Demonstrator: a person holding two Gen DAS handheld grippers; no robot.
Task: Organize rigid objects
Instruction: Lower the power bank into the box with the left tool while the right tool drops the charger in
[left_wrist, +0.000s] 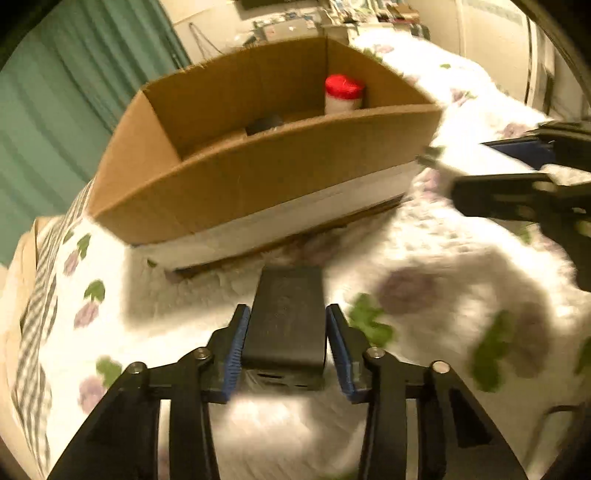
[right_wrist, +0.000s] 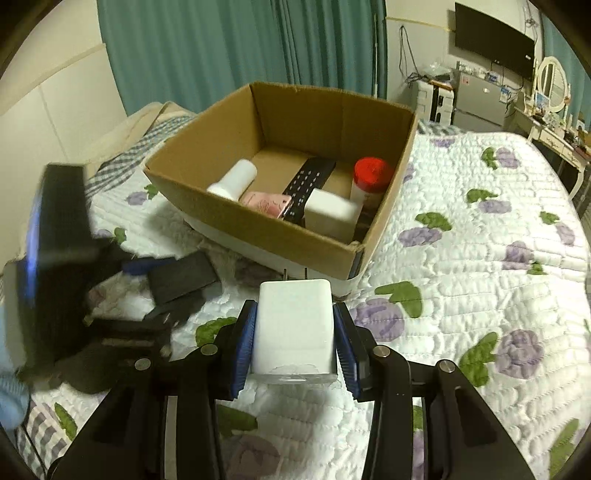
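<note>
My left gripper (left_wrist: 284, 336) is shut on a flat black box (left_wrist: 286, 317) just above the flowered quilt, in front of the cardboard box (left_wrist: 236, 184). My right gripper (right_wrist: 293, 336) is shut on a white plug adapter (right_wrist: 295, 325) with its prongs pointing at the cardboard box (right_wrist: 258, 225). Inside the box lie a white bottle (right_wrist: 234, 179), a pink case (right_wrist: 266, 203), a black remote (right_wrist: 308, 182), a white block (right_wrist: 332, 214) and a red-capped jar (right_wrist: 369, 177). The left gripper (right_wrist: 162, 277) with the black box (right_wrist: 181, 277) shows blurred at the left of the right wrist view.
The quilted bed (right_wrist: 480, 240) spreads to the right of the box. Teal curtains (right_wrist: 240, 48) hang behind. A checked pillow (right_wrist: 147, 147) lies at the left. A TV, a fridge and a dresser (right_wrist: 487, 96) stand at the far right. The right gripper (left_wrist: 517, 177) reaches in from the right in the left wrist view.
</note>
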